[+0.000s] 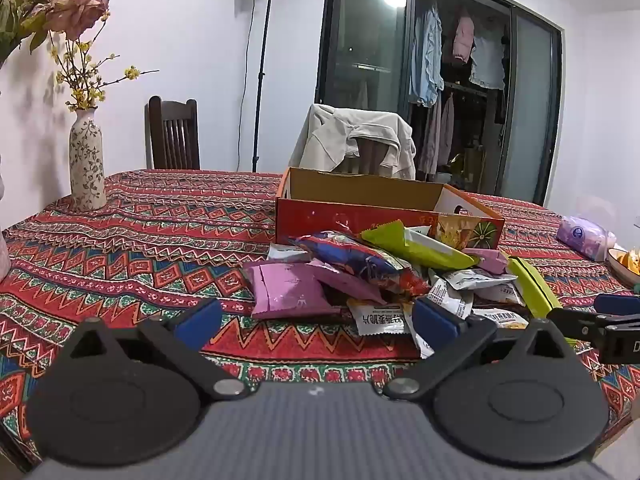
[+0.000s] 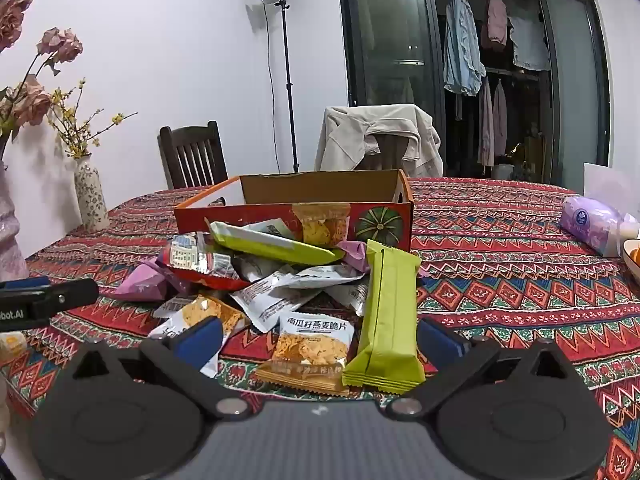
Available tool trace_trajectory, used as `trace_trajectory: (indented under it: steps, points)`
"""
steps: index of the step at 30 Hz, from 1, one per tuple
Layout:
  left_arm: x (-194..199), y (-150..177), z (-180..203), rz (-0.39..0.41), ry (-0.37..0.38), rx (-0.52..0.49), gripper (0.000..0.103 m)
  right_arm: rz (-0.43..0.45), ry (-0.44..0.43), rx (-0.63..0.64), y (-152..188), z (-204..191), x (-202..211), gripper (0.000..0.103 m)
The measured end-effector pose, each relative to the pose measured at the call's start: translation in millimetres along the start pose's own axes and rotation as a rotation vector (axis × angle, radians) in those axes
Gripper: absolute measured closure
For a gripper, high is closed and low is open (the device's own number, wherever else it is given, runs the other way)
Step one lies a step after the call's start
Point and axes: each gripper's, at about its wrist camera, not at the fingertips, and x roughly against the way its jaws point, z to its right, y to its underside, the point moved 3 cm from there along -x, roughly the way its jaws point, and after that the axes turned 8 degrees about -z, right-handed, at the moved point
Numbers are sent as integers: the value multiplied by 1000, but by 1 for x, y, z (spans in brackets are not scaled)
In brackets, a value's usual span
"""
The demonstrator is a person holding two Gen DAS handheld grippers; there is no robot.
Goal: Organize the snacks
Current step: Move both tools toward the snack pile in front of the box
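A heap of snack packets lies on the patterned tablecloth in front of an open red cardboard box. In the left wrist view a purple packet and a blue-red bag lie just ahead of my left gripper, which stands open with nothing between its blue pads. In the right wrist view a green bar packet and an orange oat-crisp packet lie between the wide-spread fingers of my right gripper; it is open, pads touching neither. Each gripper's tip shows at the edge of the other's view.
A patterned vase with yellow flowers stands at the far left of the table. A purple tissue pack and a bowl of orange food sit at the right. Two chairs, one draped with a jacket, stand behind the table.
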Motion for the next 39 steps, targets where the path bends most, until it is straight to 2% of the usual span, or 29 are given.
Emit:
trace_trajectory:
  steps: [39]
  points:
    - [-8, 3, -2, -16, -1, 14, 0, -13, -5, 2, 3, 2, -7, 1]
